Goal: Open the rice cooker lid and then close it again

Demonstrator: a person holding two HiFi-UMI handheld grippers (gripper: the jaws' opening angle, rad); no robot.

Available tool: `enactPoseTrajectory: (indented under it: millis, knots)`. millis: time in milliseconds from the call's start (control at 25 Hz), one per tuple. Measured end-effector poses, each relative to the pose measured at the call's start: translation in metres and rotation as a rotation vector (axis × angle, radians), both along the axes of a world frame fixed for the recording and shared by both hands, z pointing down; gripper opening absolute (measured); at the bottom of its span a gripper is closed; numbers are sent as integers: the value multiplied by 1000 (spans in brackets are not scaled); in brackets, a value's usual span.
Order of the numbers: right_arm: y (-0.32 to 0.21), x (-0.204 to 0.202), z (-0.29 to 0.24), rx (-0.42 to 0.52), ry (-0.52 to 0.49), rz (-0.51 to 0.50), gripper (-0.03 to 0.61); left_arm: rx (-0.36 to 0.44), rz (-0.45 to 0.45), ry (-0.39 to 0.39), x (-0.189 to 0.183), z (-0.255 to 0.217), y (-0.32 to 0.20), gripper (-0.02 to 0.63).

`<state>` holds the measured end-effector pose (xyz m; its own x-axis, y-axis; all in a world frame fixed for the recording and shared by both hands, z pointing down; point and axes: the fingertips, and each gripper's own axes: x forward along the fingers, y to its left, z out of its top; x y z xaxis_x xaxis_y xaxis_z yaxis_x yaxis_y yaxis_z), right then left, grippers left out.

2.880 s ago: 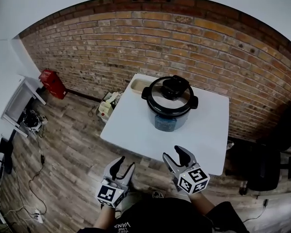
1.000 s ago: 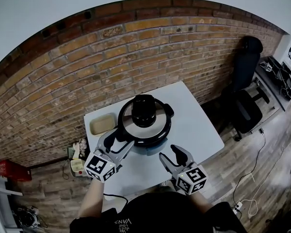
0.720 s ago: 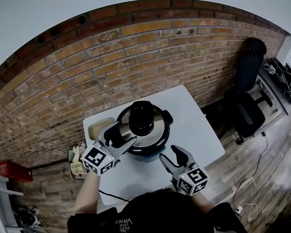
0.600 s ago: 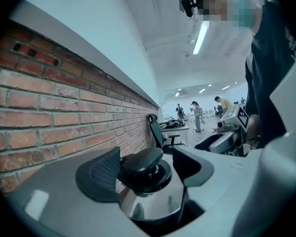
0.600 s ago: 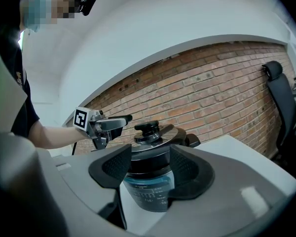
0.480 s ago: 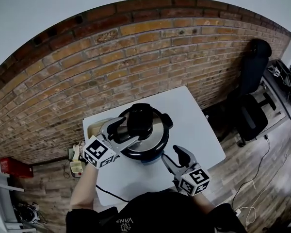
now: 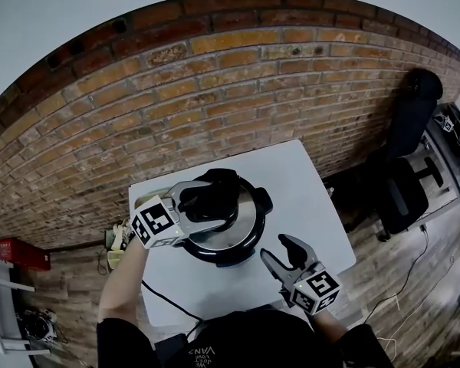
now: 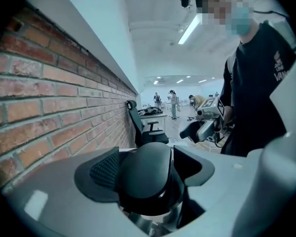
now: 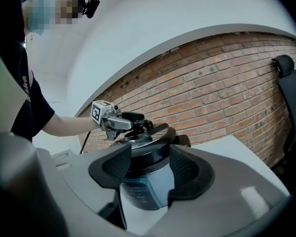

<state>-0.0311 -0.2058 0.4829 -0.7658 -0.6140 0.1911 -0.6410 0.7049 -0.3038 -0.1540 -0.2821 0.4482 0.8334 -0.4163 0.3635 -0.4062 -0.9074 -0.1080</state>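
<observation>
The black and steel rice cooker (image 7: 228,232) stands on the white table (image 7: 307,182) with its lid (image 9: 153,135) down. My left gripper (image 7: 213,203) reaches in from the left at lid height, and the black lid knob (image 8: 148,174) sits between its jaws. The jaws are opening; the left pad (image 8: 104,171) lies close beside the knob and the right one stands off it. My right gripper (image 7: 280,253) hovers open over the table's near side, right of the cooker, nothing in it. In the right gripper view the cooker (image 9: 143,186) shows beyond those jaws.
A brick wall (image 7: 215,90) runs close behind the table. A black office chair (image 7: 410,129) stands at the right. A black cable (image 7: 165,301) trails off the table's near left edge. A red box (image 7: 23,253) lies on the floor far left.
My left gripper has swung from the cooker's near left side across the lid and now straddles the knob, jaws wider. My right gripper has drifted slightly right and nearer.
</observation>
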Motion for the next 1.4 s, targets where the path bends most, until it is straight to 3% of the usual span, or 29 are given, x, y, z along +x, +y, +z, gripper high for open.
enactPoseTrajectory:
  millis: [200, 360, 640, 880, 1400]
  knots:
    - [11, -10, 1, -22, -6, 32, 235, -71, 97, 7, 7, 9, 2, 325]
    - [24, -17, 6, -41, -21, 92, 235, -76, 151, -8, 8, 11, 7, 324]
    - [44, -28, 8, -52, -31, 190, 235, -64, 142, -30, 6, 13, 3, 322]
    - [57, -29, 8, -58, -34, 250, 235, -45, 208, -126, 11, 25, 7, 324]
    - [76, -8, 13, -71, -25, 351, 233, -53, 238, -137, 10, 24, 5, 291]
